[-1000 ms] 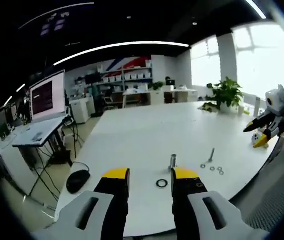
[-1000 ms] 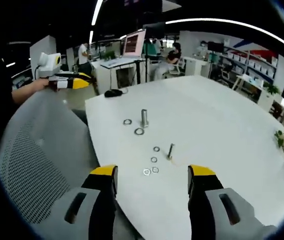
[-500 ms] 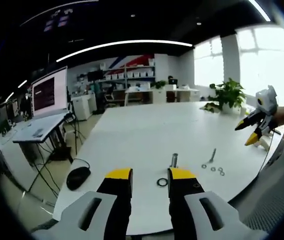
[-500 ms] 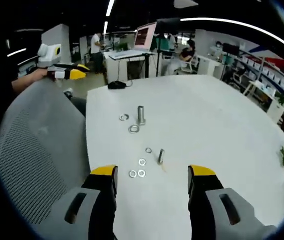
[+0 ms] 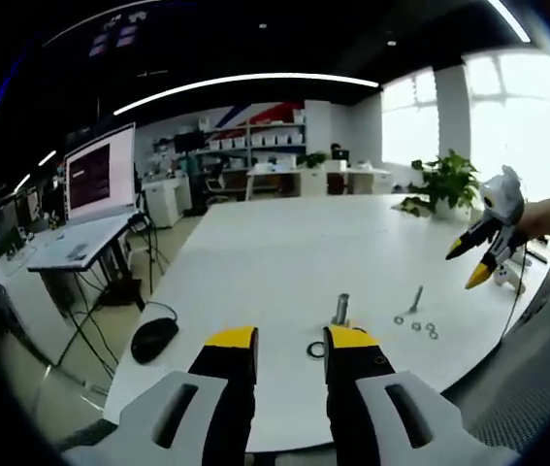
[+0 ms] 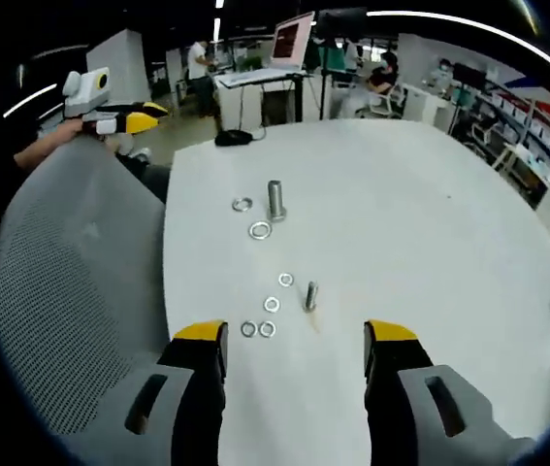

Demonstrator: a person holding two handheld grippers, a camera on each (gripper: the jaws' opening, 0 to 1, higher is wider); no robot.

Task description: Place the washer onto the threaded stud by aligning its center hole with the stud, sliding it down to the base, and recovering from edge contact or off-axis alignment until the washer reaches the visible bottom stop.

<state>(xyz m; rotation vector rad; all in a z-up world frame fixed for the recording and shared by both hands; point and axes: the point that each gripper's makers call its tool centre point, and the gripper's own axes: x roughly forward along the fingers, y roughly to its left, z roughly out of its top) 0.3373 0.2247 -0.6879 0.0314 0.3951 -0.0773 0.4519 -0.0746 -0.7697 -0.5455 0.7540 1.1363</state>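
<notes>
On the white table (image 6: 420, 223) a thick threaded stud (image 6: 275, 200) stands upright, with one large washer (image 6: 242, 204) beside it and another large washer (image 6: 260, 230) in front of it. In the left gripper view the stud (image 5: 340, 309) rises just beyond my left gripper (image 5: 291, 340), which is open and holds nothing. A large washer (image 5: 315, 349) lies flat between its jaws' tips. My right gripper (image 6: 295, 335) is open wide and empty, above the table's near edge. It also hangs in the air as the right gripper (image 5: 476, 257) at the right of the left gripper view.
A thin bolt (image 6: 310, 295) stands among several small washers (image 6: 272, 304). A grey mesh chair back (image 6: 71, 291) sits left of the table. A black mouse (image 5: 154, 339) lies on a side desk, and a potted plant (image 5: 437, 181) stands at the table's far end. My left gripper (image 6: 119, 118) shows beyond the chair.
Both views have shifted with the hands. The right gripper has come closer over the table, toward the small washers. The parts on the table lie where they were.
</notes>
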